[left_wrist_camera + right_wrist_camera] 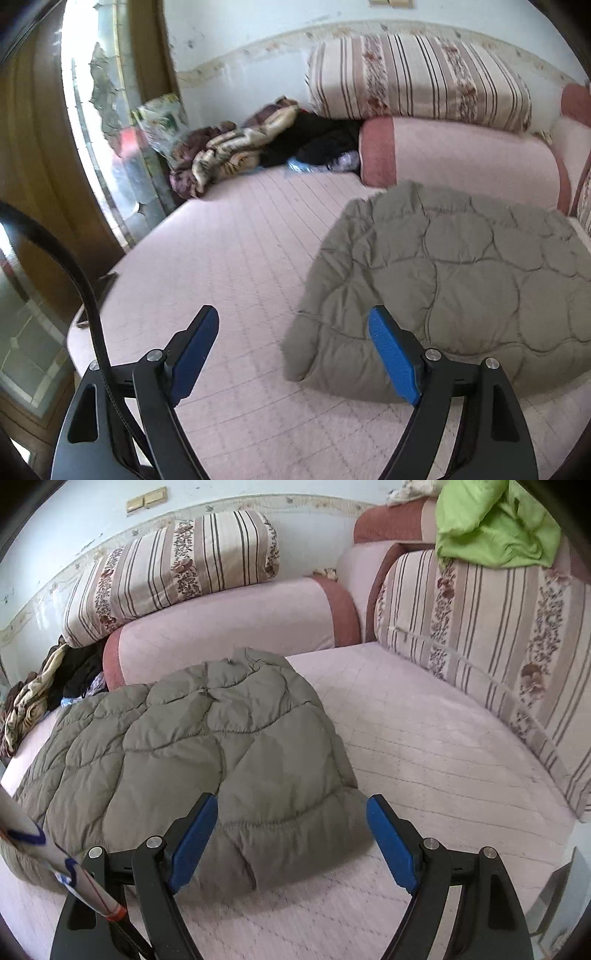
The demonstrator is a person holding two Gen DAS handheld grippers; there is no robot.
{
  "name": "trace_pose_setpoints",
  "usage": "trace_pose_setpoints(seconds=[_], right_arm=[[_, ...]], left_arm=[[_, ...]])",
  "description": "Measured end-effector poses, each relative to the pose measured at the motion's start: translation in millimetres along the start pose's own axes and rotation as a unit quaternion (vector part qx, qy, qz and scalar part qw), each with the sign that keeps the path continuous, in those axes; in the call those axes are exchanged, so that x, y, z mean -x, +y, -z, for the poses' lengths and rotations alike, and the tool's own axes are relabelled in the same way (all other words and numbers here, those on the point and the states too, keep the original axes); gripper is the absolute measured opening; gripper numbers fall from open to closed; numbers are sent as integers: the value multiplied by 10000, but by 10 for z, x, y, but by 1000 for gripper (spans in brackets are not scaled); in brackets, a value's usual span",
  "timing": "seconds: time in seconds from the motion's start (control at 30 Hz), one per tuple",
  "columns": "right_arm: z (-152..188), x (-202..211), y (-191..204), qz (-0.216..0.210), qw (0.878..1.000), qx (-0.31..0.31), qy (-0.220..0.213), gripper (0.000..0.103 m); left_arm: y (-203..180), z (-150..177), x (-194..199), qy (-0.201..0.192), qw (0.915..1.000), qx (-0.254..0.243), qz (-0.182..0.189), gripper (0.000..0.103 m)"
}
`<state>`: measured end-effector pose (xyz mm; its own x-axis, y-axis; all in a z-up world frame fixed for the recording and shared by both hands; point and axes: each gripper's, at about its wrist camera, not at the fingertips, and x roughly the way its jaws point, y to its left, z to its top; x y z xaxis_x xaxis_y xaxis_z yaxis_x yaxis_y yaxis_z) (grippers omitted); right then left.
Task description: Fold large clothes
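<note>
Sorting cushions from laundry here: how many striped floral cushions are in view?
2. One striped cushion lies on the pink bolster behind the quilted jacket; another stands along the right side. More may be hidden.

We see our left gripper (pixel 291 354) spread wide and empty above the pink mattress (pixel 229 258), the folded grey quilted jacket (pixel 461 273) lying to its right.

Left gripper (pixel 293 354) and right gripper (pixel 291 840): black curved arms, silver screw heads, blue textured pads on fingers (pixel 393 360). Black cable (pixel 79 280) loops beside left frame.
</note>
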<state>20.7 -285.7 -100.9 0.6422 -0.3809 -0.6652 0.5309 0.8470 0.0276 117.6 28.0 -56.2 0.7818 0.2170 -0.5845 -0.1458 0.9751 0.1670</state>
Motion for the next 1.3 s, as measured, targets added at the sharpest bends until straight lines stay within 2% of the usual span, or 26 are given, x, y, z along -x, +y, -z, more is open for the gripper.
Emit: trace_pose_setpoints(seconds=[0.17, 0.3, 0.4, 0.47, 0.67, 0.93, 1.07, 1.3], right_arm=[[273, 208, 48, -54, 9998, 44, 169, 87], [526, 431, 138, -152, 9995, 153, 234, 87], [722, 603, 189, -234, 9989, 199, 351, 87], [834, 701, 208, -270, 9985, 194, 433, 87], [1065, 1015, 247, -324, 9966, 341, 684, 87], [1069, 1478, 316, -307, 9958, 549, 672, 87], [1104, 1691, 355, -204, 9953, 726, 605, 88], [1246, 1818, 363, 24, 9932, 864, 783, 88]], left_arm=[[181, 1, 444, -463, 9987, 100, -185, 89], [327, 44, 821, -771, 9966, 277, -1, 91], [388, 87, 1053, -865, 9958, 265, 113, 93], [436, 121, 1194, -880, 9950, 334, 344, 93], [460, 257, 1502, -823, 9926, 296, 846, 95], [377, 569, 1848, -631, 9861, 181, 1527, 95], [305, 737, 1936, -413, 9845, -25, 1702, 95], [186, 929, 1937, 107, 9845, -205, 1737, 95]])
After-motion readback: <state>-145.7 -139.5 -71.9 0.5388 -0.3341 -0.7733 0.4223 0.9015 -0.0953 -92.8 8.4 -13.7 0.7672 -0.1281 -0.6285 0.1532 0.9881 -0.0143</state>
